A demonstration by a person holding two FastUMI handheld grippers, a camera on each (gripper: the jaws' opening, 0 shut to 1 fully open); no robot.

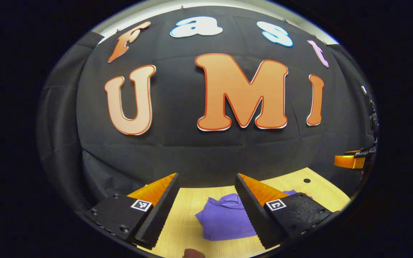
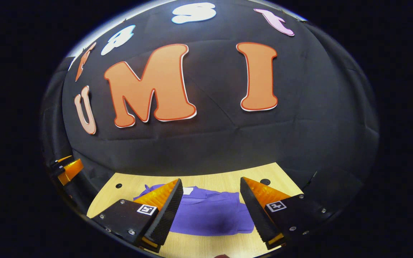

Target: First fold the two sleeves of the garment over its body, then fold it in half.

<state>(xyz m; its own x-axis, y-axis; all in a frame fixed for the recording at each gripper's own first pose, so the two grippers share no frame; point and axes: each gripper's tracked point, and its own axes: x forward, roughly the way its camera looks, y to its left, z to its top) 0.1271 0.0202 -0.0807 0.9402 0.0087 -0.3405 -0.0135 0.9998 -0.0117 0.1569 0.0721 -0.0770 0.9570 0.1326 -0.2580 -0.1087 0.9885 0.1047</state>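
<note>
Garment (image 2: 206,215), purple, lies on the table (image 2: 224,181) toward its far edge, below the booth wall. Looks compact and bunched in the left gripper view, flatter in the right gripper view; sleeves not told apart, so the folds may be largely done, though I cannot confirm it. Left gripper (image 1: 206,208) fingers apart, above the cloth, gripping nothing. Right gripper (image 2: 210,211) fingers apart too, clear of the fabric. If any step remains, likely the half-fold or a tidy.
</note>
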